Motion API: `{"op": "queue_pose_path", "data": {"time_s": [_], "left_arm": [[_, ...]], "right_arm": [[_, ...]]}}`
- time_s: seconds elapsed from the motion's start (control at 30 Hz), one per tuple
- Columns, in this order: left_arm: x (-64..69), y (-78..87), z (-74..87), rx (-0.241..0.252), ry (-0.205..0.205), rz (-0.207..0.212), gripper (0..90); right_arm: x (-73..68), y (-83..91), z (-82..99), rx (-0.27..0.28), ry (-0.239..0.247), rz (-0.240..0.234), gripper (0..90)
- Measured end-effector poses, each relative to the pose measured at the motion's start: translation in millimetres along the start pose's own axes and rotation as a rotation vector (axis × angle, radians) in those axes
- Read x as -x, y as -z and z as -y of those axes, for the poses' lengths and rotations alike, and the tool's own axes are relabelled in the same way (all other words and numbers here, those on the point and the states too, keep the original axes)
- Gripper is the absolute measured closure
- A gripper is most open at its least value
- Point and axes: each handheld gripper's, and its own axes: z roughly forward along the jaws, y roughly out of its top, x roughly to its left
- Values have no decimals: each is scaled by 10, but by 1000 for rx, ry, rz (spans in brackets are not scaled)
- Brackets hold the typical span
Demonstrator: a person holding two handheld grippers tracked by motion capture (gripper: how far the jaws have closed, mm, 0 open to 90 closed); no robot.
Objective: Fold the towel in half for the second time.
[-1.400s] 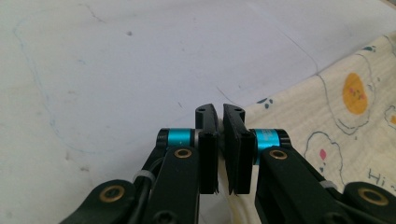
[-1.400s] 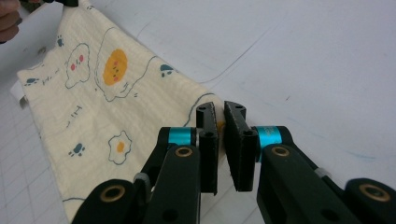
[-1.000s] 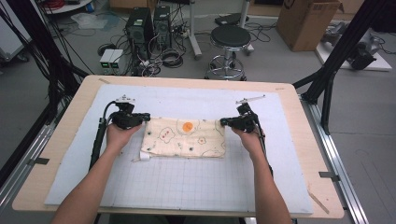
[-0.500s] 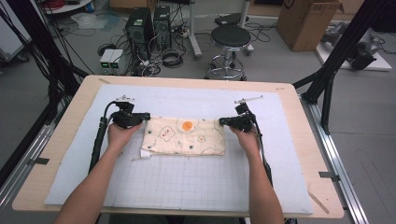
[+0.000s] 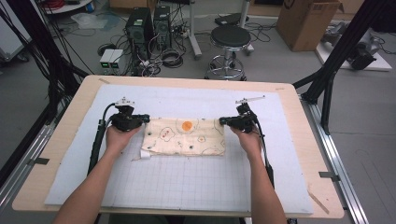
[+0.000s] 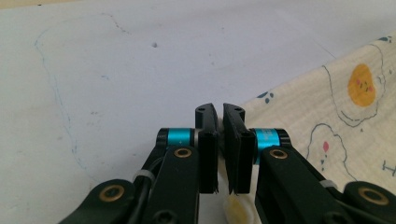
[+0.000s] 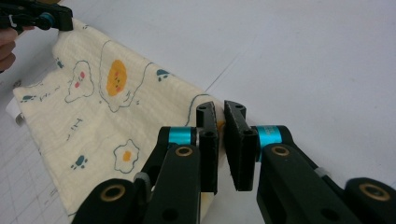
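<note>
A cream cloth printed with fried eggs lies folded flat on the white grid mat. My left gripper is at the cloth's far left corner. In the left gripper view its jaws are pressed together on the edge of the cloth. My right gripper is at the far right corner. Its jaws are closed on the hem of the cloth. The left gripper also shows at the top left of the right gripper view, at the opposite corner.
The mat covers most of a wooden table. A small white tag sticks out at the cloth's near left corner. On the floor beyond the table stand a stool, computer towers and cables.
My right gripper has edged slightly left onto the cloth's corner. The left gripper and the cloth have hardly moved.
</note>
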Motion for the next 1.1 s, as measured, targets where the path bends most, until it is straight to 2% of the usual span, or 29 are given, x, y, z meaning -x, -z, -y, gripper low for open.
{"op": "queue_pose_path", "data": {"time_s": [0.13,0.27,0.43,0.63,0.73,0.9,1.0,1.1], "left_arm": [[8,38,3,8,-11,-3,841],[37,79,23,38,-20,-6,842],[35,109,102,53,2,10,841],[104,162,99,66,-26,19,841],[117,205,126,88,-26,20,840],[161,253,196,96,-46,26,839],[183,270,230,68,-70,33,836],[200,297,259,77,-73,39,836]], "right_arm": [[-21,14,8,1,2,-5,843],[-34,36,13,6,8,-7,843],[-71,73,48,27,17,-17,843],[-87,111,127,37,18,-25,843],[-118,138,148,43,26,-34,843],[-143,164,178,44,37,-46,843],[-153,189,202,50,42,-51,843],[-174,200,232,46,50,-54,843]]}}
